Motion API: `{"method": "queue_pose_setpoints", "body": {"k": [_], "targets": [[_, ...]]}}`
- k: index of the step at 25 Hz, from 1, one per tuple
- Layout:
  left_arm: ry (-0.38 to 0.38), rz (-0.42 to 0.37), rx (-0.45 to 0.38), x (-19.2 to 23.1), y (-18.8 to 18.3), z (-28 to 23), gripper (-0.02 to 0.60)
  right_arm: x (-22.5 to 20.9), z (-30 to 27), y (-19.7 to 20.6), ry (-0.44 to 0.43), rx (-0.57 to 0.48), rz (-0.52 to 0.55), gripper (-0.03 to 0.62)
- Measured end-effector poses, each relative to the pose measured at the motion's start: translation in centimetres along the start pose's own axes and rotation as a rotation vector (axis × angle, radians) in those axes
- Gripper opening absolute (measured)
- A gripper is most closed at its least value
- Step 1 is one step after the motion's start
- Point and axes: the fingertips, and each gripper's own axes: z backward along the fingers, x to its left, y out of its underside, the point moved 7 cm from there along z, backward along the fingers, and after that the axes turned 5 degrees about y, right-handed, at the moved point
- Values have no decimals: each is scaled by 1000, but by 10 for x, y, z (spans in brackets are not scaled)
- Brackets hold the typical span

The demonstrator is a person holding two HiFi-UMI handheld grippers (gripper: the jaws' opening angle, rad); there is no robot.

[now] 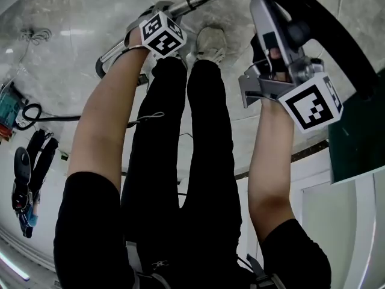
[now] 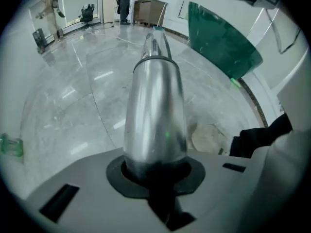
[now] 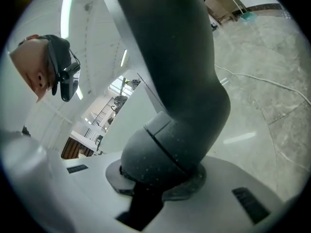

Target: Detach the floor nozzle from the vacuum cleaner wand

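My left gripper [image 1: 157, 11] is shut on the silver metal wand [image 1: 195, 0], which sticks out beyond it over the floor. In the left gripper view the wand [image 2: 155, 106] runs straight out from between the jaws of my left gripper [image 2: 155, 171]. My right gripper [image 1: 272, 48] is shut on a grey plastic vacuum part [image 1: 272, 23]. In the right gripper view that part [image 3: 180, 110] is a dark grey jointed elbow, seated between the jaws of my right gripper [image 3: 158, 176]. I cannot tell whether it is the nozzle's neck. The two pieces are held apart.
The person's black-trousered legs [image 1: 180, 161] and a pale shoe [image 1: 210, 44] fill the middle over a marble floor [image 1: 72, 29]. A teal object with a black cable [image 1: 12, 110] and a black bag [image 1: 27, 173] lie at the left. A green panel [image 1: 355, 137] stands at the right.
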Motion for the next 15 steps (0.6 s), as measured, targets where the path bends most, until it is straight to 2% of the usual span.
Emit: {"method": "queue_pose_setpoints", "body": {"k": [2, 5, 6, 9, 11, 15], "targets": [[-29, 8, 30, 5, 3, -18, 46, -4, -3, 9, 12, 27, -10, 92], [39, -2, 29, 6, 5, -36, 48, -11, -12, 17, 16, 75, 23, 92], [38, 1, 18, 11, 5, -39, 48, -15, -17, 17, 17, 94, 48, 92], [-44, 35, -4, 29, 6, -47, 81, -28, -22, 17, 34, 115, 73, 93], [-57, 59, 15, 33, 13, -53, 100, -31, -23, 20, 30, 117, 60, 92], [-69, 71, 68, 39, 24, -67, 115, -39, -29, 18, 28, 167, 202, 93]]}}
